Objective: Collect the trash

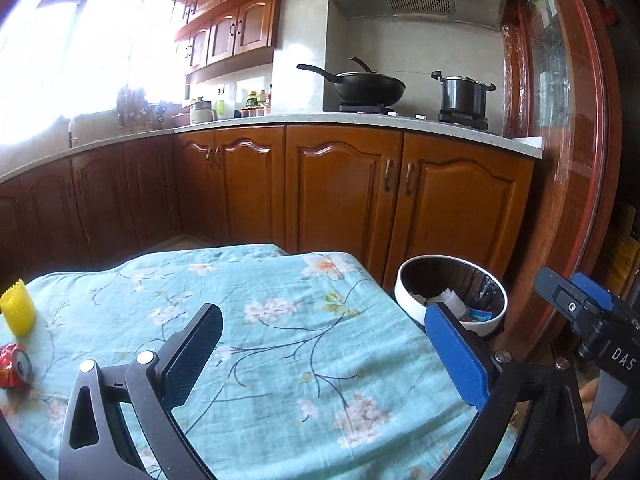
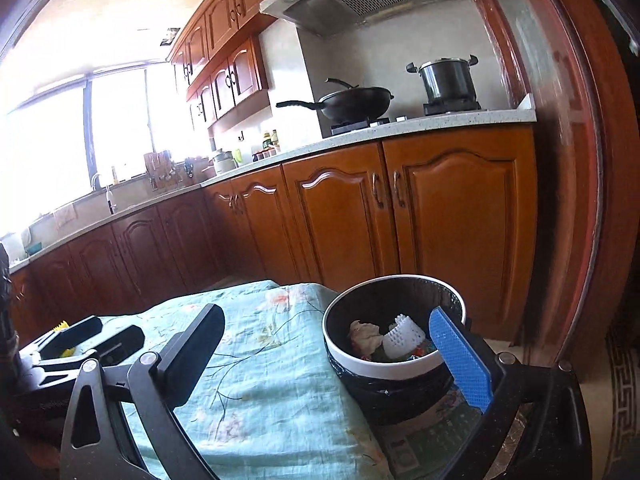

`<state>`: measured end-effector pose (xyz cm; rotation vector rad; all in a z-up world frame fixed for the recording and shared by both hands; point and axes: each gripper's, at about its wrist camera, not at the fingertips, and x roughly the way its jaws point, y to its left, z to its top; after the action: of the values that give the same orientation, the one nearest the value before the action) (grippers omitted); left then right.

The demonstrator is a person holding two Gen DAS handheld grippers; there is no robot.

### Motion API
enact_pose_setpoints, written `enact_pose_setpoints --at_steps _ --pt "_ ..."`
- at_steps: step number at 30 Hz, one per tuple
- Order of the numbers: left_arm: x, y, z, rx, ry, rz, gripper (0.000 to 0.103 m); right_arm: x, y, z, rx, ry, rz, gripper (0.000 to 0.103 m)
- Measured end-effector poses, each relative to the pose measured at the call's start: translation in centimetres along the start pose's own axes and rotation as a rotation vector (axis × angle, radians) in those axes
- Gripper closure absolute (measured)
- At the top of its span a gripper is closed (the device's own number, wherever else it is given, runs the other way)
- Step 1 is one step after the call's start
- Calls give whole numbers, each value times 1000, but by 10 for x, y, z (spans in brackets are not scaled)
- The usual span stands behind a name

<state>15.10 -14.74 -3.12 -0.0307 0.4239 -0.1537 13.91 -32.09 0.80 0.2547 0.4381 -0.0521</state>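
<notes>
A crushed red can (image 1: 15, 366) and a yellow foam net sleeve (image 1: 18, 306) lie at the left edge of the table with the teal floral cloth (image 1: 280, 360). A white-rimmed trash bin (image 1: 452, 294) with a black liner stands beside the table's right edge. In the right wrist view the bin (image 2: 394, 334) holds a white foam net (image 2: 402, 336) and crumpled paper (image 2: 364, 336). My left gripper (image 1: 332, 356) is open and empty over the cloth. My right gripper (image 2: 332, 356) is open and empty, its blue finger (image 2: 460, 360) at the bin's rim.
Brown wooden kitchen cabinets (image 1: 340, 188) stand behind the table, with a wok (image 1: 368, 86) and a pot (image 1: 464, 94) on the stove. A red wooden door frame (image 1: 568, 160) is at the right. The right gripper shows in the left wrist view (image 1: 588, 312).
</notes>
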Motion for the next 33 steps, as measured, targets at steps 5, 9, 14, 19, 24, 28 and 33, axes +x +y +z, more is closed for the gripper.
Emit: enact_pose_setpoints --at_steps 5,9,14,19,24,28,33 --pt "-3 4 -19 7 -5 37 1 6 8 -20 -31 1 -25 0" --pt "-1 3 -30 14 -19 52 1 7 9 -29 -30 -11 -33 0" --pt "-1 -1 -37 40 -44 64 1 7 11 -36 -33 -10 -30 0" --pt "2 4 -40 48 -49 53 1 6 12 -38 -40 -18 -27 0" --pt "3 7 -41 50 -50 48 1 5 14 -38 -43 -21 -25 0" --pt "3 8 -41 51 -52 49 1 4 14 -37 -41 -22 -23 0" --pt "3 11 -42 50 -58 45 1 4 13 -36 -40 -28 -21 0"
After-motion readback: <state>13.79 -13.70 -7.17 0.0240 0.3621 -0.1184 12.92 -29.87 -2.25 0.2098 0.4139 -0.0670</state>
